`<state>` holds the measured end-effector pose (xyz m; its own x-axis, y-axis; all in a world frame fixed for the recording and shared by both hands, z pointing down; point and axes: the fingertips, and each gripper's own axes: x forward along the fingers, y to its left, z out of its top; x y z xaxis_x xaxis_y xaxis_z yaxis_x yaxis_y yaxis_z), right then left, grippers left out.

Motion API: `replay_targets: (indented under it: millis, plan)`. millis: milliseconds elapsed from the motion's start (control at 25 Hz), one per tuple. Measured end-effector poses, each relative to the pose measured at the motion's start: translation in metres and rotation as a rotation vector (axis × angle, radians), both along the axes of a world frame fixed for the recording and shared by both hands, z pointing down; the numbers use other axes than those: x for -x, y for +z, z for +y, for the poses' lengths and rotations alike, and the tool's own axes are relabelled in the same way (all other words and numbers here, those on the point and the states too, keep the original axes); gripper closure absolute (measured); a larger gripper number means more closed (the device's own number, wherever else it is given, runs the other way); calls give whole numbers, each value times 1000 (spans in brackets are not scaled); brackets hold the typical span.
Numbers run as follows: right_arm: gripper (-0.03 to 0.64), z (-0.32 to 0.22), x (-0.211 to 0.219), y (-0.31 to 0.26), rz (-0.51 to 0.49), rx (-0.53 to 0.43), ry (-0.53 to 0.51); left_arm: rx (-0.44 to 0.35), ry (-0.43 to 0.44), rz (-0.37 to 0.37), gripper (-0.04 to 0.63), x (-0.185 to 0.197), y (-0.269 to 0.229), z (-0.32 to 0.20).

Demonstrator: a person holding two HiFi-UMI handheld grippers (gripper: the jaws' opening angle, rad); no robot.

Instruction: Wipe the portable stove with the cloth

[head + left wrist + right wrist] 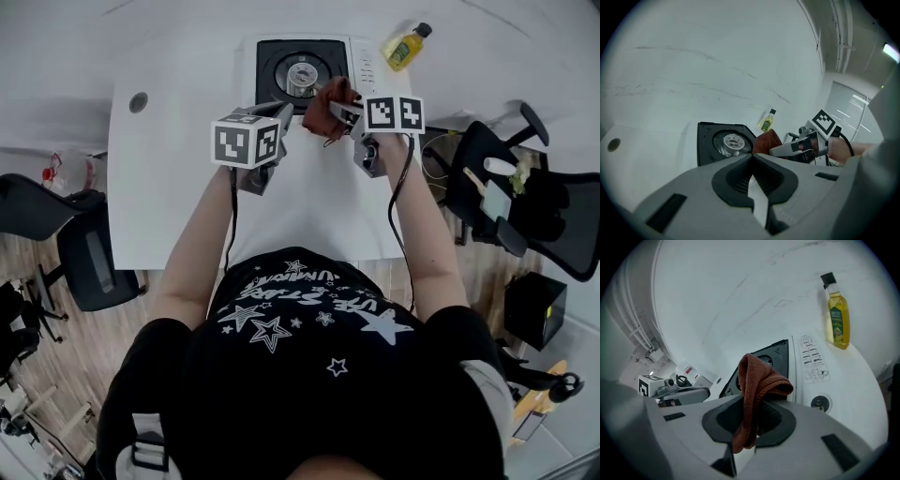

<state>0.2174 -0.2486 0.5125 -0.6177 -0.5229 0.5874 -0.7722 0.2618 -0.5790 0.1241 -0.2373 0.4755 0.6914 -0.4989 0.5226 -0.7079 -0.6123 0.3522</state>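
- The white tabletop [169, 187] lies under both grippers.
- The portable stove [305, 70] stands just ahead of the grippers.
- The left gripper [751, 157] is clenched with nothing in it.
- The right gripper [750, 427] is grasping the brown cloth [752, 394], held above the stove's near edge.
- A yellow bottle [406, 47] stands beyond the right gripper, to its right.

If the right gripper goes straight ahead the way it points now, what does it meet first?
Probably the portable stove: the cloth in the right gripper would touch its black top first, though depth is unclear.
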Motion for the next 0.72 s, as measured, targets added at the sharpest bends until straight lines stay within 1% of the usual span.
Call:
replay_targets:
  millis: [400, 720]
  plan:
    - [558, 6, -55, 0, 2, -5, 68, -6, 22, 7, 588, -37, -1, 3]
    - [558, 13, -84, -2, -1, -13, 100, -9, 37, 6, 588, -58, -1, 9]
